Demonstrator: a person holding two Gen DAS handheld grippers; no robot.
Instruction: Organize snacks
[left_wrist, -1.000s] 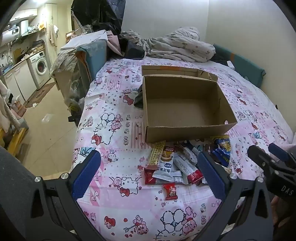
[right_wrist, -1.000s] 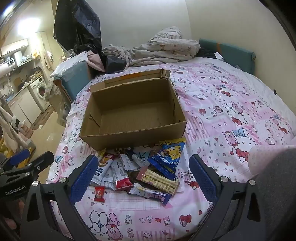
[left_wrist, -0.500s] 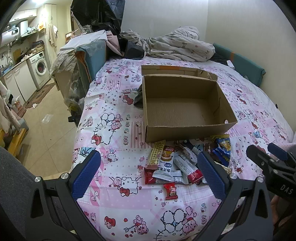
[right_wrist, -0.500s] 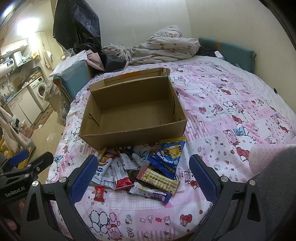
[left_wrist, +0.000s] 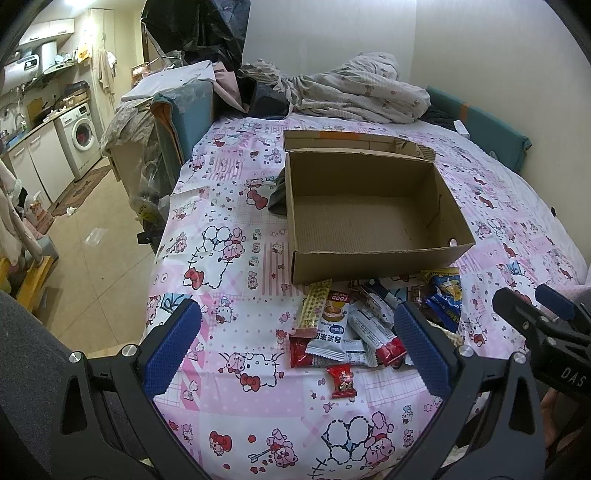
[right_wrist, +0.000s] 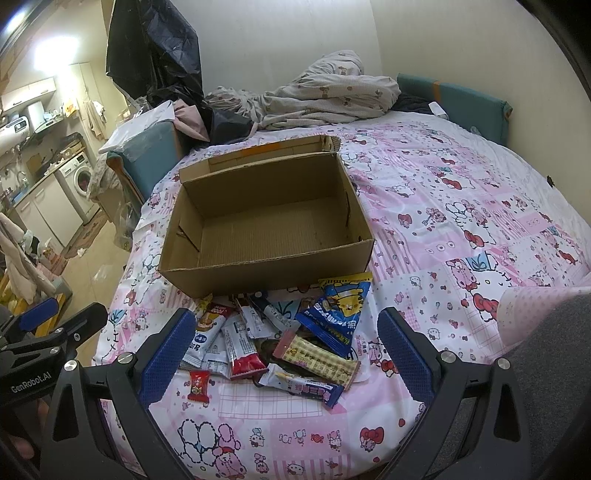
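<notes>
An open, empty cardboard box (left_wrist: 369, 254) (right_wrist: 258, 269) sits on the pink cartoon-print bed. A pile of snack packets (left_wrist: 351, 328) (right_wrist: 280, 339) lies just in front of it, with a small red candy (left_wrist: 341, 380) (right_wrist: 198, 385) nearest me and a blue bag (right_wrist: 340, 314) on the right. My left gripper (left_wrist: 295, 347) is open and empty, held above the bed's near edge. My right gripper (right_wrist: 284, 354) is open and empty over the pile; it also shows in the left wrist view (left_wrist: 539, 317).
A crumpled blanket (left_wrist: 354, 92) and dark clothes lie at the bed's far end. A teal headboard pad (left_wrist: 480, 129) lines the right wall. The bed's left edge drops to a tiled floor with a washing machine (left_wrist: 79, 140) beyond.
Both grippers have drifted only slightly; the box and snacks sit a touch lower and closer in the views. Nothing was taken hold of.
</notes>
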